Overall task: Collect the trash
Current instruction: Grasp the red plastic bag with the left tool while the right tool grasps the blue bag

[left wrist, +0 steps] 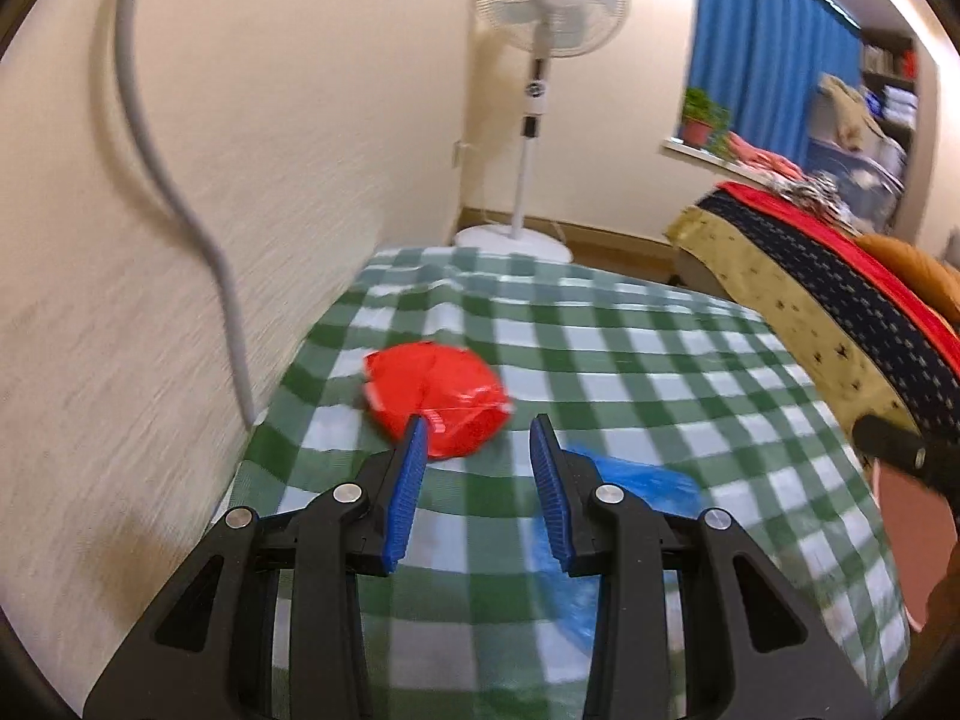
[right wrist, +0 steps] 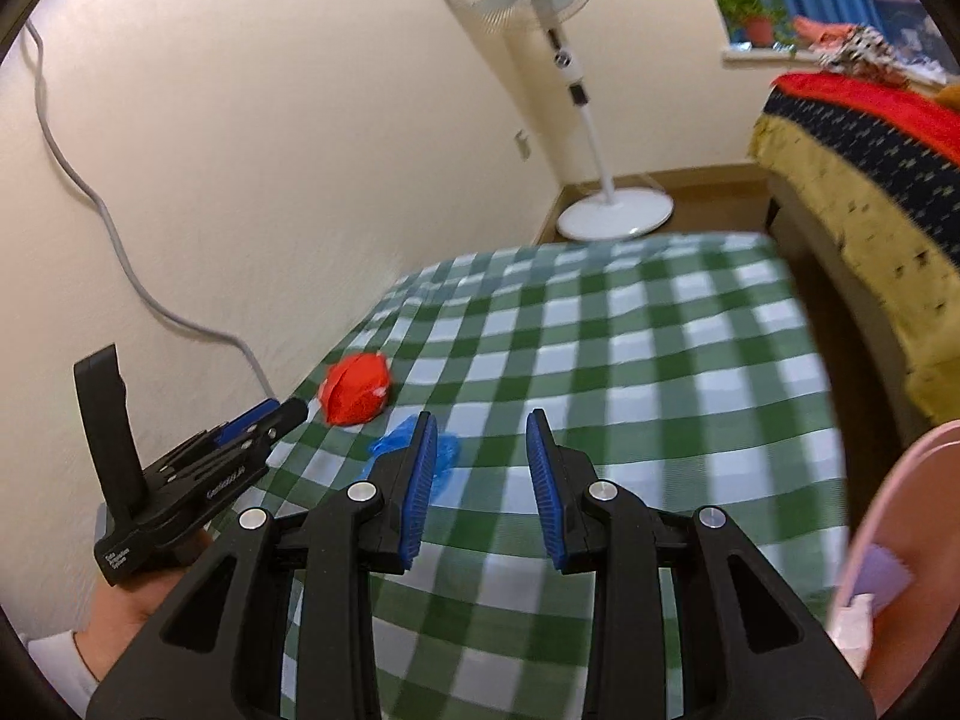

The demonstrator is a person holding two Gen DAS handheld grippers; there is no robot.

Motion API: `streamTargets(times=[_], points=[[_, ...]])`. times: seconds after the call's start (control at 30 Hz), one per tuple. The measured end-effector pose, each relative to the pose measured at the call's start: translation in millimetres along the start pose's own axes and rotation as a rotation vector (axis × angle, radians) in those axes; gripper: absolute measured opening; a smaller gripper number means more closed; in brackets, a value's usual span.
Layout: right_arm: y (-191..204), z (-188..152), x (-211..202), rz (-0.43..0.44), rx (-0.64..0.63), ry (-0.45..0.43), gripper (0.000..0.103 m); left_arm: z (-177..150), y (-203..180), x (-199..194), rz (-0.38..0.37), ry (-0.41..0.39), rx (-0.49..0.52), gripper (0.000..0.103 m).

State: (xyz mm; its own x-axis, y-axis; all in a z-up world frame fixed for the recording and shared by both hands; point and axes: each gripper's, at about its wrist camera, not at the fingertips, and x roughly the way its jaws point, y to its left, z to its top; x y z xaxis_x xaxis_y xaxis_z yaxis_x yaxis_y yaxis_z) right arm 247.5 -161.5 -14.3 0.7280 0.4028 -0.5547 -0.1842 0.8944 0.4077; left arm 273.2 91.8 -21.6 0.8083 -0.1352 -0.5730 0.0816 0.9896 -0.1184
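A: How many bits of trash on the checked cloth (right wrist: 630, 324)?
B: Two: one crumpled red wrapper (left wrist: 435, 399), one crumpled blue wrapper (right wrist: 447, 450) just beside it.
A: Grippers?
B: Two: left gripper (left wrist: 480, 441), right gripper (right wrist: 480, 435).
A: Elsewhere?
B: One standing fan (left wrist: 549, 0), one potted plant (right wrist: 753, 15), one grey cable (left wrist: 180, 210)

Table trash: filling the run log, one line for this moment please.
left gripper open | right gripper open | red wrapper, blue wrapper on tablecloth
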Motion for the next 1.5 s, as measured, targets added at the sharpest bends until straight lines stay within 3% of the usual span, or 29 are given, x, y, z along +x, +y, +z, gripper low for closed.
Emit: streamTargets(times=[0.17, 0.2, 0.37, 0.6, 0.73, 0.8, 0.87, 0.93, 1.5], points=[[-2.2, -4.7, 43.6, 0.040, 0.056, 0.077, 0.033, 4.8, 14.3, 18.1, 0.041, 0.006, -0.048, 0.035], [-2.0, -5.2, 48.7, 0.045, 0.061, 0.087, 0.039, 6.4, 15.9, 20.8, 0.045, 0.007, -0.056, 0.035], [7.8, -11.4, 77.3, 0.080, 0.052, 0.144, 0.047, 11.3, 16.7, 37.8, 0.051, 0.049, -0.061, 0.036], [15.7, -20.2, 93.9, 0.075, 0.028, 0.203, 0.047, 11.9, 19.7, 53.3, 0.068, 0.096, -0.076, 0.036], [15.0, -22.2, 98.4, 0.084, 0.029, 0.221, 0.032, 9.6, 26.3, 64.1, 0.049, 0.145, -0.117, 0.036], [18.1, -24.5, 98.3, 0.099, 0.011, 0.228, 0.013, 8.4, 27.2, 66.1, 0.043, 0.151, -0.122, 0.036], [19.5, -25.3, 95.4, 0.099, 0.000, 0.220, 0.002, 9.1, 26.6, 66.6, 0.024, 0.152, -0.132, 0.035], [20.0, -24.8, 89.9, 0.097, -0.001, 0.206, 0.002, 9.0, 25.7, 65.9, 0.011, 0.150, -0.134, 0.022], [9.1, -6.4, 0.2, -0.004, 0.003, 0.066, 0.001, 2.0, -1.0, 11.5, 0.036, 0.102, -0.067, 0.020]])
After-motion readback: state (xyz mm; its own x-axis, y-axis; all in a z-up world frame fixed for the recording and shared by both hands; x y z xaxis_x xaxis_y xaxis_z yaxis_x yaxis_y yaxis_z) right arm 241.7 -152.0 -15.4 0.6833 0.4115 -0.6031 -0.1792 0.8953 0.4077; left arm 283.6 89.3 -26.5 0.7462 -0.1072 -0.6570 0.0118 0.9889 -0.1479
